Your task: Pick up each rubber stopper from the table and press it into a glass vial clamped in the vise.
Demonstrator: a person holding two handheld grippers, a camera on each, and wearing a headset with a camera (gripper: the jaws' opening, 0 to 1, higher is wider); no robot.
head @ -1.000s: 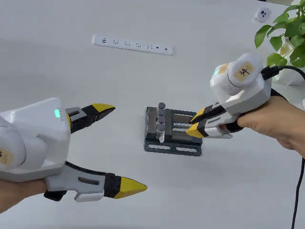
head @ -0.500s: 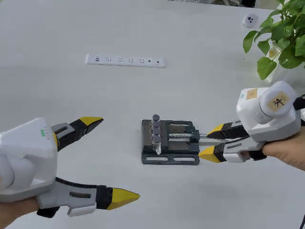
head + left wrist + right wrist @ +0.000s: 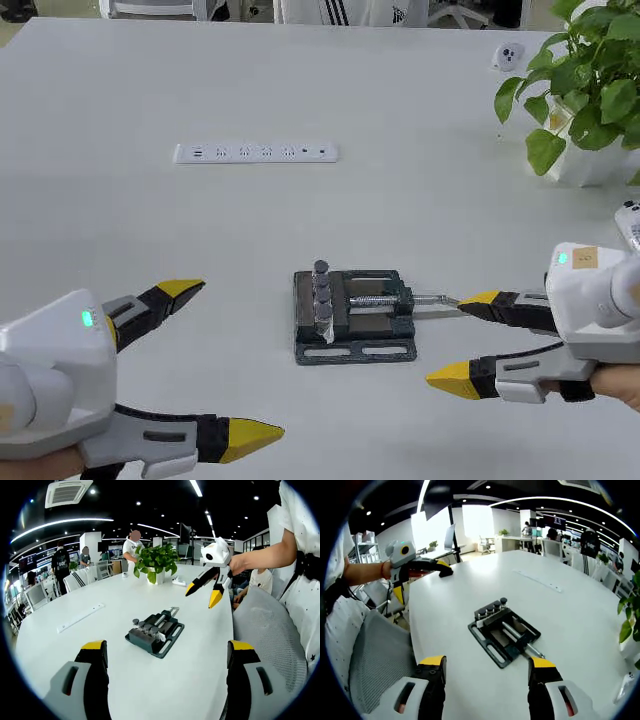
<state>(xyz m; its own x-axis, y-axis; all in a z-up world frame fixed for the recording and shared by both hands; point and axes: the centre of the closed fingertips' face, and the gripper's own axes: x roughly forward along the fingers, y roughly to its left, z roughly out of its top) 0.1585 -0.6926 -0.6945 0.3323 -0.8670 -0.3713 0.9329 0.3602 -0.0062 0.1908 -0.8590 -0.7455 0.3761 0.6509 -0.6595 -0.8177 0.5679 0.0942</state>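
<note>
Vise is sitting mid-table, square between both hands, so we're guessing either side can reach it. It's clamping a row of glass vials upright toward its left end, which should be keeping them from tipping under a push. Each one seems to be wearing a dark rubber stopper, so the job's looking about done to us. We're holding the left gripper near-left and the right gripper just right of the screw handle. Both are spread wide and carrying nothing, probably backed off for a clear look.
</note>
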